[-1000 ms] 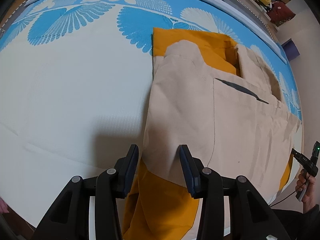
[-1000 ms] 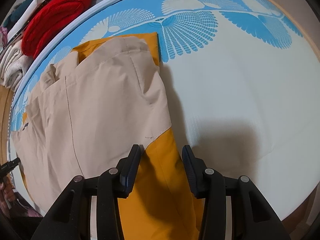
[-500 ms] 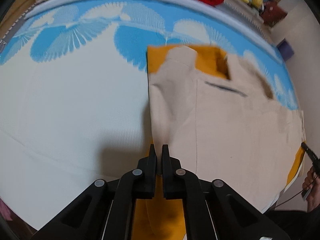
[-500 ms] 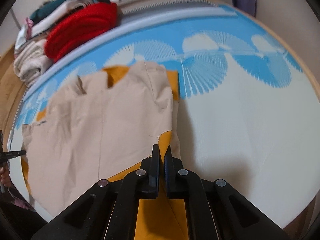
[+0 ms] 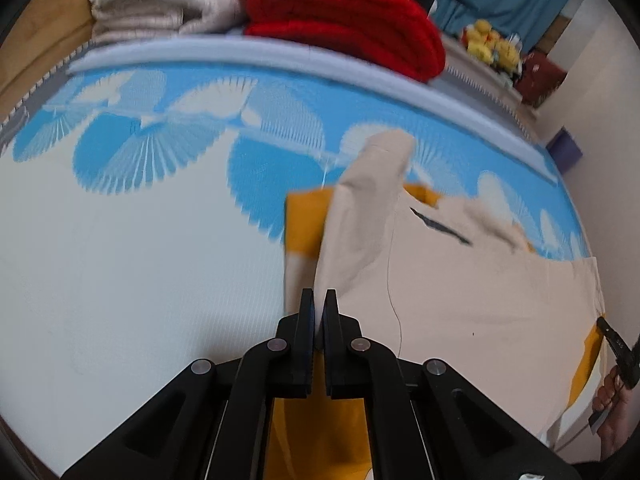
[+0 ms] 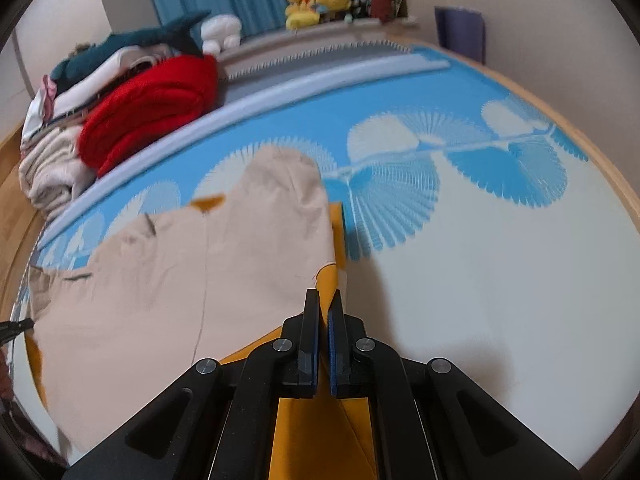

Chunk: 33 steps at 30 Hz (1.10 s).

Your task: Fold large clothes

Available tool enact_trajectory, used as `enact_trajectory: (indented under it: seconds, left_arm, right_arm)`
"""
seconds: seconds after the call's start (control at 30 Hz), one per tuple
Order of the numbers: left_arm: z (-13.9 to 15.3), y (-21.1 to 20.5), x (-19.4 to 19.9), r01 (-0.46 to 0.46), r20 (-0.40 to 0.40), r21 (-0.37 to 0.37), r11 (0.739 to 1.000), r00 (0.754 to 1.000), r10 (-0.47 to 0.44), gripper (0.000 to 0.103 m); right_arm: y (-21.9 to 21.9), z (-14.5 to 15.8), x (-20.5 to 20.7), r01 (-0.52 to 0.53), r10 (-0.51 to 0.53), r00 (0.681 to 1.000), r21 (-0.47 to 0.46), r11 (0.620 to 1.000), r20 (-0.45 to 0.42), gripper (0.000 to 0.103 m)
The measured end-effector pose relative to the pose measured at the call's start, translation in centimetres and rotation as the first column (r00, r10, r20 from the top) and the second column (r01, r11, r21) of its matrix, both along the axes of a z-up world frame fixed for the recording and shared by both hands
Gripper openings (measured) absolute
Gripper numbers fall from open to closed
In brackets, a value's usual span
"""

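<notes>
Bedroom, blue-and-white patterned bedspread (image 5: 160, 240): beige-and-mustard garment (image 5: 480, 300) spread from centre to 3 o'clock in the left view.
Soft, light, limp cloth, likely to sag and slip; hold at hem corners. Left gripper (image 5: 319, 300) pinches the beige edge; right gripper (image 6: 324, 300) pinches the mustard edge.

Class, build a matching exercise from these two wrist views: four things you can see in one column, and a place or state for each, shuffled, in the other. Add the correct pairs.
Things
1. beige-and-mustard fabric garment
2. folded red knit blanket
3. yellow plush toys
4. left gripper

Places or states
A. on the far ledge by the blue curtain
B. spread over the blue-and-white patterned mat
C. shut on a lifted beige edge
D. stacked just beyond the mat's far edge

Pairs: 1-B, 2-D, 3-A, 4-C
</notes>
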<state>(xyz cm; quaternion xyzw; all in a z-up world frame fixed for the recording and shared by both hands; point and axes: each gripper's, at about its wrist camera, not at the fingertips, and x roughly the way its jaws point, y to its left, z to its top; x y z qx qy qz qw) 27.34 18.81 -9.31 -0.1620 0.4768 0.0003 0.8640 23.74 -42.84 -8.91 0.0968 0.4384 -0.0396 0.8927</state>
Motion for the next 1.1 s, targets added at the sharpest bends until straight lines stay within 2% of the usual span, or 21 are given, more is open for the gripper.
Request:
enact_trajectory:
  seconds: [0.1, 0.2, 0.3, 0.37, 0.4, 0.47, 0.5, 0.57, 0.63, 0.67, 0.7, 0.73, 0.77, 0.83, 0.9, 0.97, 1.0, 1.03, 1.07, 1.1]
  left_arm:
    - [0.8, 0.0, 1.4, -0.024, 0.059, 0.015, 1.0, 0.998, 0.023, 0.003]
    - [1.0, 0.6, 2.8, -0.06, 0.104, -0.009, 0.998, 0.993, 0.06, 0.003]
    - [-0.1, 1.2, 4.6, -0.083, 0.097, -0.028, 0.996, 0.992, 0.085, 0.003]
    - [-3.2, 1.2, 6.6, -0.071, -0.02, -0.015, 0.997, 0.997, 0.071, 0.003]
    - [-5.4, 1.1, 7.5, -0.061, -0.104, -0.004, 0.998, 0.993, 0.06, 0.003]
    - [-7.9, 0.8, 8.4, -0.05, -0.188, 0.003, 0.999, 0.981, 0.05, 0.003]
    - [-8.0, 0.7, 8.6, -0.051, -0.184, 0.011, 0.999, 0.982, 0.052, 0.003]
    - [-6.3, 0.7, 8.9, -0.069, -0.098, 0.03, 0.997, 0.993, 0.071, 0.003]
    - [-4.7, 1.1, 8.7, -0.101, -0.007, 0.019, 0.995, 0.995, 0.101, 0.003]
    - [-4.7, 1.3, 8.7, -0.113, 0.006, 0.016, 0.993, 0.994, 0.113, 0.003]
    - [-5.0, 1.1, 8.7, -0.118, -0.007, 0.027, 0.993, 0.993, 0.119, 0.003]
    - [-6.1, 0.8, 9.0, -0.109, -0.057, 0.048, 0.993, 0.992, 0.112, 0.003]
    - [-7.4, 0.7, 9.3, -0.089, -0.121, 0.046, 0.995, 0.988, 0.094, 0.003]
    - [-9.0, 0.8, 9.5, -0.089, -0.219, 0.04, 0.995, 0.971, 0.096, 0.012]
    - [-7.5, 1.1, 9.1, -0.101, -0.192, 0.066, 0.993, 0.975, 0.112, 0.013]
    - [-3.9, 0.5, 8.3, -0.076, -0.085, 0.153, 0.985, 0.992, 0.089, 0.019]
    - [-2.7, 0.0, 7.8, -0.047, -0.038, 0.182, 0.982, 0.998, 0.055, 0.026]
    - [-1.5, -0.8, 7.1, 0.015, 0.015, 0.197, 0.98, 1.0, -0.018, 0.03]
    - [-1.1, -1.7, 6.6, 0.109, 0.022, 0.172, 0.979, 0.993, -0.115, 0.031]
    - [-1.3, -2.2, 6.5, 0.171, 0.008, 0.143, 0.975, 0.985, -0.174, 0.031]
  right_arm:
    - [0.6, 1.6, 0.7, 0.037, -0.033, 0.994, -0.029, 0.999, 0.106, 0.003]
    - [1.7, 2.9, 1.7, 0.063, -0.049, 0.98, -0.064, 0.996, 0.191, 0.003]
    - [2.4, 2.9, 3.4, 0.08, -0.061, 0.975, -0.083, 0.993, 0.213, 0.003]
    - [2.3, 1.5, 5.2, 0.087, -0.072, 0.985, -0.09, 0.992, 0.156, 0.003]
    - [2.1, 0.1, 6.3, 0.092, -0.083, 0.992, -0.102, 0.991, 0.092, 0.003]
    - [1.5, -3.4, 8.3, 0.087, -0.092, 0.994, -0.091, 0.992, -0.055, 0.003]
    - [1.2, -5.3, 9.1, 0.092, -0.102, 0.987, -0.08, 0.992, -0.128, 0.003]
    - [0.9, -6.3, 9.5, 0.116, -0.125, 0.98, -0.063, 0.991, -0.156, 0.003]
    - [0.9, -4.9, 9.3, 0.133, -0.138, 0.987, -0.057, 0.989, -0.08, 0.003]
    - [1.1, -3.6, 9.0, 0.135, -0.136, 0.991, -0.053, 0.989, -0.009, 0.003]
    - [1.3, -2.7, 8.9, 0.131, -0.128, 0.991, -0.063, 0.989, 0.043, 0.003]
    - [1.5, -2.8, 8.9, 0.127, -0.123, 0.991, -0.077, 0.989, 0.055, 0.003]
    - [1.8, -3.5, 9.1, 0.122, -0.12, 0.992, -0.098, 0.988, 0.024, 0.003]
    - [1.5, -6.2, 10.3, 0.106, -0.118, 0.987, -0.11, 0.988, -0.11, 0.004]
    - [1.1, -7.9, 10.5, 0.115, -0.138, 0.97, -0.124, 0.986, -0.2, 0.009]
    - [0.9, -6.2, 9.9, 0.132, -0.158, 0.977, -0.173, 0.976, -0.147, 0.017]
    - [1.0, -4.5, 9.2, 0.14, -0.159, 0.984, -0.203, 0.969, -0.083, 0.017]
    - [1.3, -3.1, 8.5, 0.142, -0.153, 0.988, -0.23, 0.963, -0.029, 0.019]
    - [1.8, -1.5, 7.6, 0.122, -0.117, 0.993, -0.247, 0.961, 0.032, 0.019]
    - [2.4, -0.6, 6.9, 0.081, -0.068, 0.996, -0.239, 0.968, 0.06, 0.019]
